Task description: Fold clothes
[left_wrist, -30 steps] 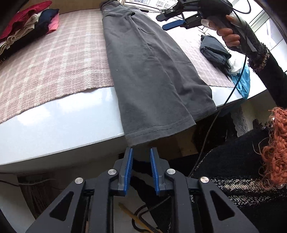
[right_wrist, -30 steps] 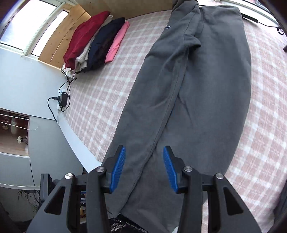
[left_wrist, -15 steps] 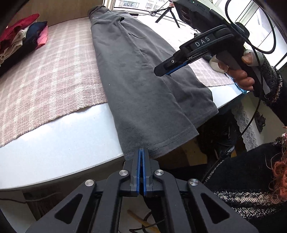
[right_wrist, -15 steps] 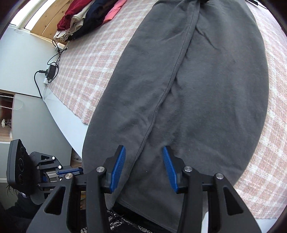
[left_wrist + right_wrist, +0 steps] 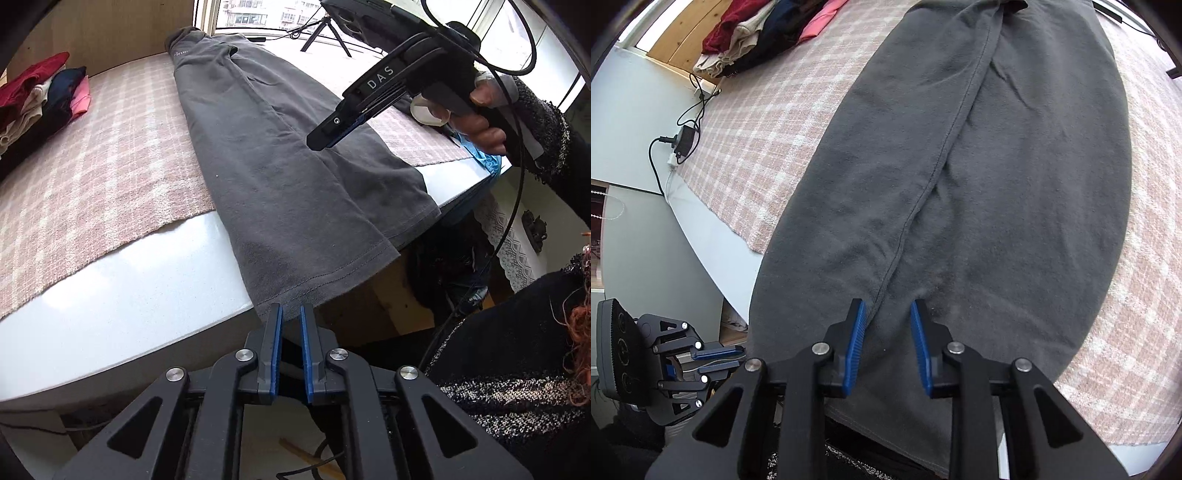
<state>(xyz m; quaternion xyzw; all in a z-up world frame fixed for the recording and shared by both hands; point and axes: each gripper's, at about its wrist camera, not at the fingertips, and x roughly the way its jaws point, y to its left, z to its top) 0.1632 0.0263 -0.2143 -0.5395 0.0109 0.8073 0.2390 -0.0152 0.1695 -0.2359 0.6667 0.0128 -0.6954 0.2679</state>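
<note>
Grey trousers (image 5: 280, 166) lie lengthwise on a pink checked cloth (image 5: 92, 155), hems hanging over the white table edge (image 5: 129, 288). My left gripper (image 5: 290, 312) sits at the near hem with its jaws opening. A narrow gap shows between the pads and they do not press the cloth. My right gripper (image 5: 888, 308) hovers just above the lower legs (image 5: 1015, 166). Its jaws are closing, still apart, either side of the raised seam fold. The left wrist view shows the right gripper (image 5: 319, 140) clear of the fabric, held by a hand.
Folded clothes (image 5: 37, 96) are stacked at the far left of the table (image 5: 764, 33). A blue item (image 5: 484, 158) lies at the right edge. A charger with cables (image 5: 683, 140) hangs off the left side. The person's dark sleeve fills the near right.
The left jaws closed fully near the hem, then parted slightly again. The right gripper came nearer over the trouser legs and its jaws narrowed.
</note>
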